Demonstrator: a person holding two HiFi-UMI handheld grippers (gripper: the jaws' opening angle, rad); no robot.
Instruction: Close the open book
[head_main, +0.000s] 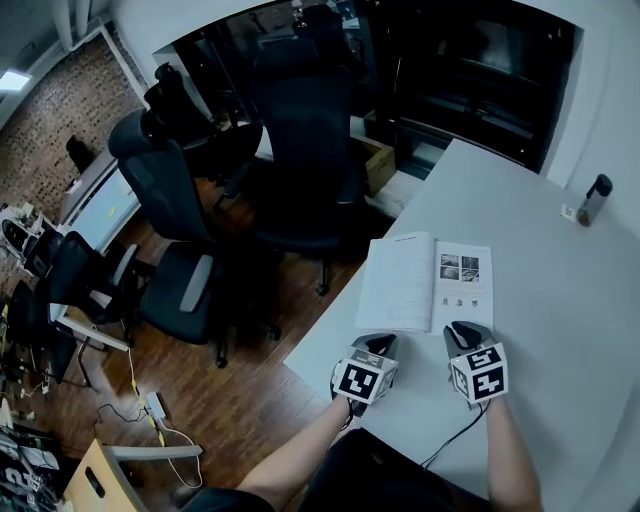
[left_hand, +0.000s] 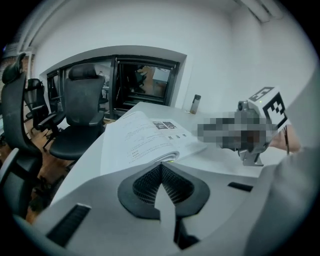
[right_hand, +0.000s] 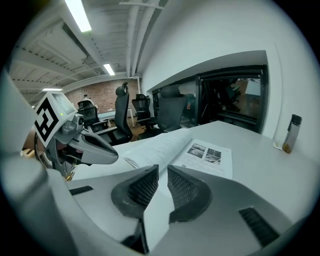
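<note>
Wood-brown floor (head_main: 250, 400) fills the left of the head view, with black office chairs (head_main: 175, 230) crowded on it beside the white desk (head_main: 560, 310).

The left gripper (head_main: 380, 343) sits close to the desk's left edge, pointing at the near left corner of the book (head_main: 425, 285). In the left gripper view its jaws are pressed together at the tips (left_hand: 161, 165) with nothing between them (the book's near edge lies just beyond, and whether they touch it cannot be told).

The book lies open and face up on the desk, just ahead of both grippers. Its left page carries text and bulges slightly upward; its right page lies flat and shows two small photographs at the top.

The right gripper (head_main: 462, 332) is near the right page's near edge. In the right gripper view its jaws (right_hand: 162, 175) stand a narrow slit apart, and nothing sits in it.

Far right, well apart from the book, a dark bottle (head_main: 594, 200) stands upright near the wall.
</note>
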